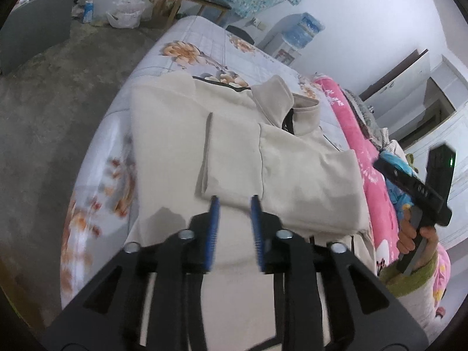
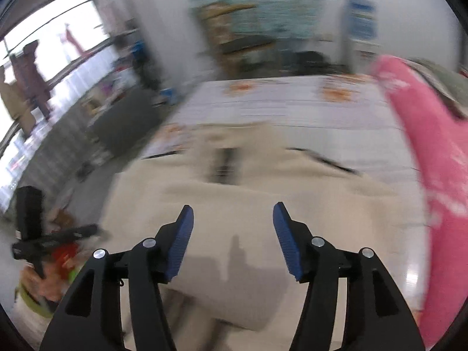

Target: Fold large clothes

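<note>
Floral bedsheet (image 1: 204, 46); cream jacket (image 1: 292, 169) flat, sleeves folded in, collar up.

a bed (image 1: 201, 46) with a pale floral sheet, carrying a cream jacket (image 1: 234, 152) and a pink blanket (image 1: 359, 134).

the jacket lies flat across the middle of the bed, collar raised toward the far end, one sleeve folded over its front. the sheet shows orange flower prints around it. the pink blanket runs along one long side of the bed, just beside the jacket's edge. the bed stands on a grey concrete floor (image 1: 58, 93).
</note>
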Demonstrator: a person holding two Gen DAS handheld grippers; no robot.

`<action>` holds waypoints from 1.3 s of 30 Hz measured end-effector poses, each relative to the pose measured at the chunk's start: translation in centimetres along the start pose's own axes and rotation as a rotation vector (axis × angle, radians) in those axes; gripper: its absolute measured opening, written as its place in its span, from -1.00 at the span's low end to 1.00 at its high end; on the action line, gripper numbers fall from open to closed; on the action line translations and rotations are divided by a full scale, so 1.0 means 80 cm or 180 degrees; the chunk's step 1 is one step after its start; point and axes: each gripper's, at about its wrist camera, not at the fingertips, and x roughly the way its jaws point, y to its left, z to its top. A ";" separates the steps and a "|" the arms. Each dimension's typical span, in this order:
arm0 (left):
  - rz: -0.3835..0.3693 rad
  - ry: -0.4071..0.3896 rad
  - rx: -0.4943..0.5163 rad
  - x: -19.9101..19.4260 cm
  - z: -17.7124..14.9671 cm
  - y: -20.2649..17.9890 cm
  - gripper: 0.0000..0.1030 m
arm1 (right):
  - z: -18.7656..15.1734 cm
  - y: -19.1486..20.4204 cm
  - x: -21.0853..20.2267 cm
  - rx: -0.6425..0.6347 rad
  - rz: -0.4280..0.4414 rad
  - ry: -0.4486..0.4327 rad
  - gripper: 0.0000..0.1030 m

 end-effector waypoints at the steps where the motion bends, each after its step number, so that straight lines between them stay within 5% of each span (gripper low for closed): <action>1: -0.0002 0.0069 -0.0037 0.013 0.009 0.000 -0.45 | -0.003 -0.029 -0.004 0.0116 -0.0165 0.0004 0.08; 4: 0.0174 0.0211 -0.0103 0.049 0.032 0.000 -0.44 | -0.003 -0.093 -0.002 0.0407 -0.0403 0.0059 0.08; 10: 0.0466 0.0276 -0.0093 0.090 0.049 -0.002 -0.48 | -0.028 -0.157 0.011 0.0747 -0.0362 0.0117 0.08; 14: 0.0535 0.0234 -0.0069 0.096 0.047 -0.009 -0.87 | -0.038 -0.171 0.021 0.0764 -0.0360 0.0154 0.08; 22: 0.0507 -0.0511 0.0327 -0.011 0.026 -0.060 -0.89 | -0.038 -0.196 0.020 0.0854 -0.0371 0.0097 0.08; 28: 0.0699 -0.0327 0.0324 0.017 -0.001 -0.026 -0.89 | -0.027 -0.206 0.047 0.0920 -0.0338 0.0233 0.08; 31: 0.0749 -0.0310 0.0296 0.030 -0.008 -0.014 -0.88 | -0.019 -0.208 0.065 0.0915 -0.0337 0.0295 -0.26; 33: 0.0749 -0.0306 0.0283 0.032 -0.011 -0.008 -0.88 | -0.013 -0.204 0.074 0.0834 -0.0388 0.0341 -0.79; 39: 0.0864 -0.0452 0.0459 0.022 -0.019 -0.025 -0.88 | -0.011 -0.194 0.065 0.0740 -0.0497 0.0143 -0.88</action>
